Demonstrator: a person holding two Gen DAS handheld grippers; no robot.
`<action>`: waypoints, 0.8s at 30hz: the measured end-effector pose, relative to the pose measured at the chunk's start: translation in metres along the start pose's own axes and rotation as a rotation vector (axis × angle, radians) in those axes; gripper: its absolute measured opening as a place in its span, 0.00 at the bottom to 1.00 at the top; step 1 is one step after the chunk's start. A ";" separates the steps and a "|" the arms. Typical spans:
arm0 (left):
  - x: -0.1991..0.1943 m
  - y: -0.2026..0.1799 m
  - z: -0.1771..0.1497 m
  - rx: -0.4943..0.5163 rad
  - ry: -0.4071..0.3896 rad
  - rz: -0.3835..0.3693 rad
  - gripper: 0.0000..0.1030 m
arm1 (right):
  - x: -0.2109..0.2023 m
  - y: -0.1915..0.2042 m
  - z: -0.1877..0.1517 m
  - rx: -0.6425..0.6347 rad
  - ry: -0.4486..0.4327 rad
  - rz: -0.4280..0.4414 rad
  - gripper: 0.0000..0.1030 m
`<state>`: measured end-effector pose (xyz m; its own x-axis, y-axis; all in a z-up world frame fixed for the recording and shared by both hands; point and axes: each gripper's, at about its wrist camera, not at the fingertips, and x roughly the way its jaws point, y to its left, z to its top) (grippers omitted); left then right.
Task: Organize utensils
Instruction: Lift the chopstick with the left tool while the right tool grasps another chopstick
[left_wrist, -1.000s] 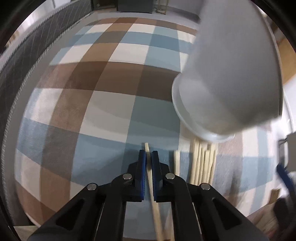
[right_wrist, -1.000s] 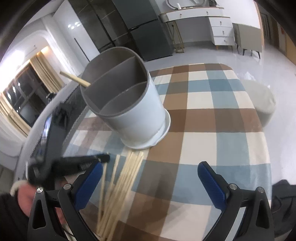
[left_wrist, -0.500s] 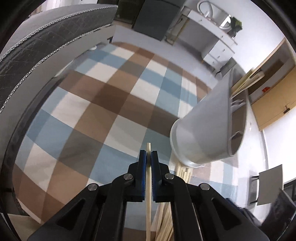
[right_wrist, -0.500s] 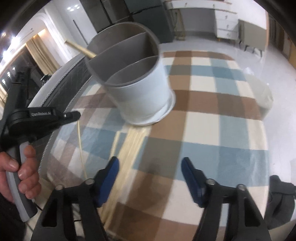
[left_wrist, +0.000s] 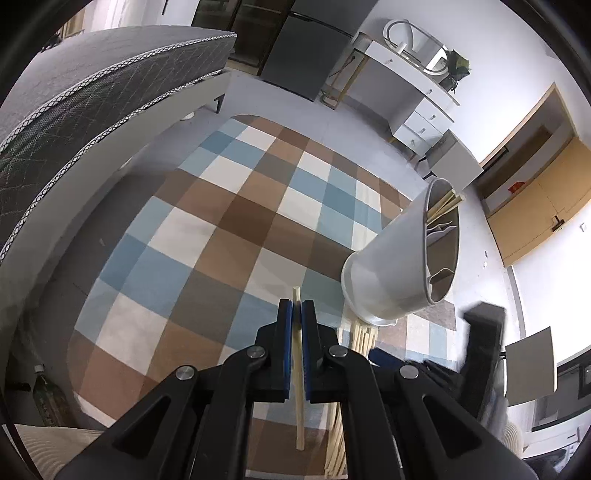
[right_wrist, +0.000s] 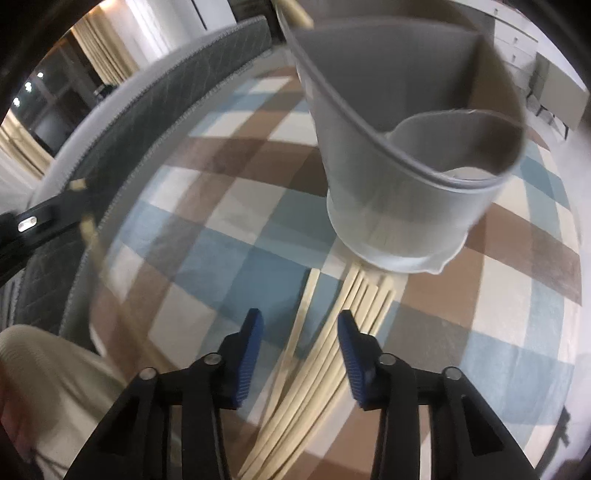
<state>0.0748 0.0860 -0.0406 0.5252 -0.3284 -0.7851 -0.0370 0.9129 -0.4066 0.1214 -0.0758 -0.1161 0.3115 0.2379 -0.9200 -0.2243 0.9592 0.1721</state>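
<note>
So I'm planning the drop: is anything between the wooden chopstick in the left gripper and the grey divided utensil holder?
Nothing visible. The left gripper clamps the wooden chopstick above the checked tablecloth; only bare cloth lies between it and the grey divided utensil holder.

The right wrist view is smeared: the utensil holder (right_wrist: 413, 177) has soft edges and its far rim is cut by the top edge. Chopsticks on the table (right_wrist: 332, 354) run beneath the holder's base, their ends hidden. In the left wrist view, the holder's compartments are too small to read.
</note>
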 end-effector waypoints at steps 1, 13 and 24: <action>-0.001 0.002 0.000 -0.005 0.001 -0.002 0.00 | 0.004 0.000 0.002 0.004 0.013 -0.006 0.32; -0.003 0.015 0.002 -0.037 0.011 -0.062 0.00 | 0.034 0.018 0.018 -0.087 0.065 -0.103 0.24; 0.000 0.018 0.002 -0.034 0.018 -0.071 0.00 | 0.046 0.042 0.016 -0.128 0.025 -0.144 0.07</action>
<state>0.0760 0.1031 -0.0469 0.5124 -0.3968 -0.7616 -0.0287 0.8784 -0.4770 0.1414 -0.0223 -0.1457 0.3258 0.0946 -0.9407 -0.2951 0.9555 -0.0061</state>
